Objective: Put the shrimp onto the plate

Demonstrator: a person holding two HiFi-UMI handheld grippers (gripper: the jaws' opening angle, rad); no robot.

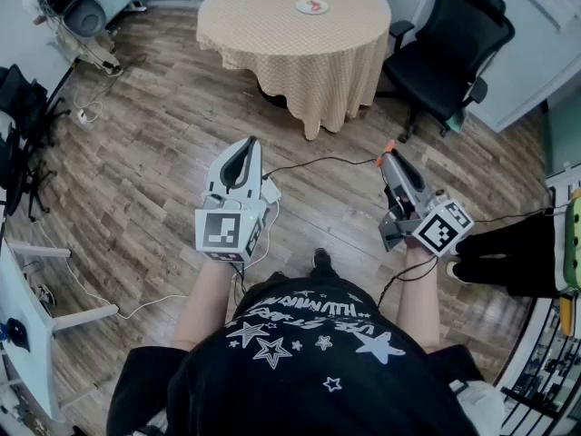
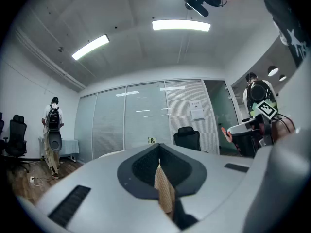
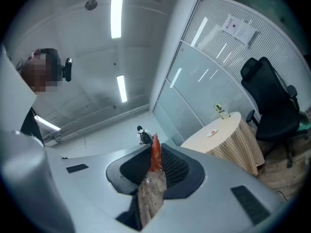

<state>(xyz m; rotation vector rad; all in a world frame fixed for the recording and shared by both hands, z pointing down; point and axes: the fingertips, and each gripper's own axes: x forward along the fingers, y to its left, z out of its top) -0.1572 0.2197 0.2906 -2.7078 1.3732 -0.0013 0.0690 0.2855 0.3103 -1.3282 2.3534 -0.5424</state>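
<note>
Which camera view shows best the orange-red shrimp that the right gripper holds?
The right gripper view: the orange-red shrimp stands close, pinched in the right gripper. The head view shows only its orange tip; the left gripper view shows at most a tiny orange speck.

Head view steeply down over left gripper (image 1: 249, 145) and right gripper (image 1: 388, 153), table (image 1: 272, 25) far ahead, gripper views low, tilted upward along jaws, all three share black chair (image 1: 454, 44).
</note>
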